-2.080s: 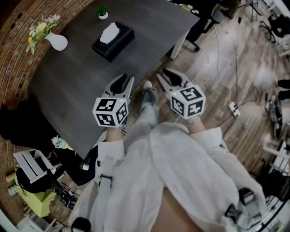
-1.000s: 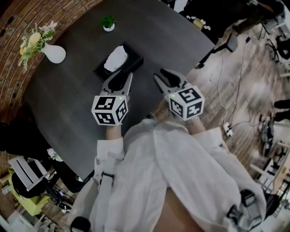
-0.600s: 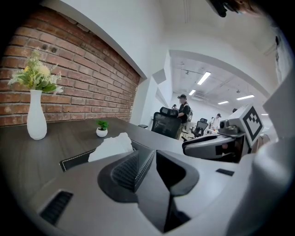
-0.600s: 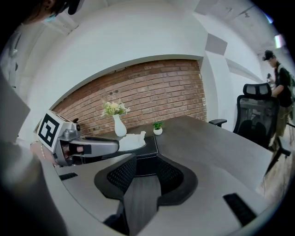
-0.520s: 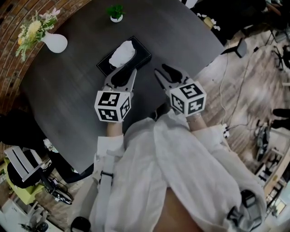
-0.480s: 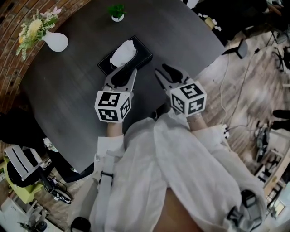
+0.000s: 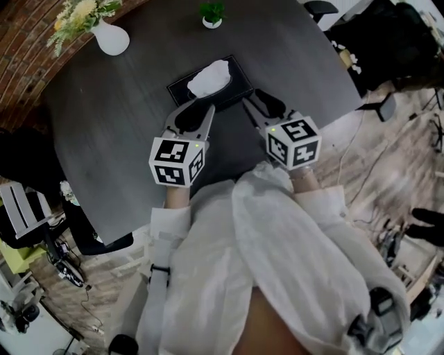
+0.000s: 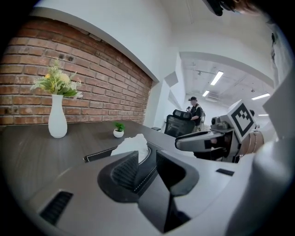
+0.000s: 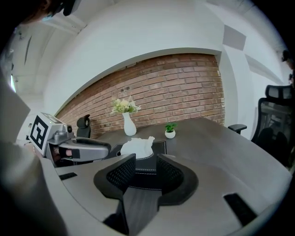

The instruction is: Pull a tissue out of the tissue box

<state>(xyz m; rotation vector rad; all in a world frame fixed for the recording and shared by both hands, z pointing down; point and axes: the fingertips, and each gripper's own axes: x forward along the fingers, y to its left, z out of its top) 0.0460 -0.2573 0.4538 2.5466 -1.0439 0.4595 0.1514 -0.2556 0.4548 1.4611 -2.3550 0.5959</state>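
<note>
A black tissue box (image 7: 230,91) lies on the dark table (image 7: 118,125), with a white tissue (image 7: 210,76) standing up out of its slot. My left gripper (image 7: 196,107) is open just short of the box's near edge, empty. In the left gripper view the tissue (image 8: 134,144) rises just beyond the left gripper (image 8: 147,159). My right gripper (image 7: 259,98) is open at the box's near right corner; its jaws have just been opening, with nothing between them. The right gripper view shows the box (image 9: 146,160) and tissue (image 9: 137,147) ahead of the right gripper (image 9: 146,168).
A white vase with flowers (image 7: 111,38) and a small potted plant (image 7: 211,13) stand at the table's far side. A brick wall (image 9: 175,92) runs behind the table. An office chair (image 9: 276,124) is at the right, and a person (image 8: 195,109) stands in the distance.
Both grippers have come forward over the table to the near edge of the tissue box. The right jaws stand wider than before.
</note>
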